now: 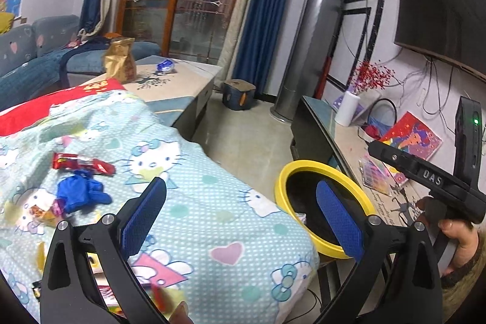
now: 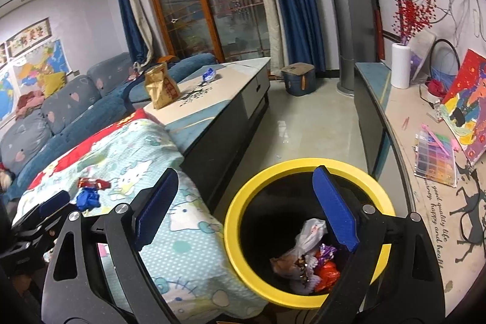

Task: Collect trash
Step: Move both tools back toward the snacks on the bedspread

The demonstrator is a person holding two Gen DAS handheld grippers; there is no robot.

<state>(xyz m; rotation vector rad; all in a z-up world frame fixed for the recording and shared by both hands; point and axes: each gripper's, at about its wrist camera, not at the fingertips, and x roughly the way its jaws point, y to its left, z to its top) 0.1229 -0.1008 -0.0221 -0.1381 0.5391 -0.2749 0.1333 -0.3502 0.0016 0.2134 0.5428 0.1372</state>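
Note:
A black bin with a yellow rim (image 2: 240, 202) stands on the floor beside the table; it also shows in the left wrist view (image 1: 281, 181). Several wrappers (image 2: 306, 260) lie in it. My right gripper (image 2: 243, 205) is open and empty above the bin's rim. My left gripper (image 1: 240, 211) is open and empty over the Hello Kitty cloth (image 1: 212, 202). On the cloth lie a red wrapper (image 1: 82, 163), a crumpled blue wrapper (image 1: 82, 192) and more small wrappers (image 1: 45, 211). The red wrapper (image 2: 92, 182) and the blue wrapper (image 2: 88, 199) show in the right wrist view too.
A gold snack bag (image 2: 161, 85) and a blue wrapper (image 2: 209, 74) sit on the coffee table (image 2: 237, 87). A TV cabinet (image 2: 425, 172) with a white vase (image 2: 400, 69) and a painting runs along the right. A sofa (image 2: 60, 108) is at the left.

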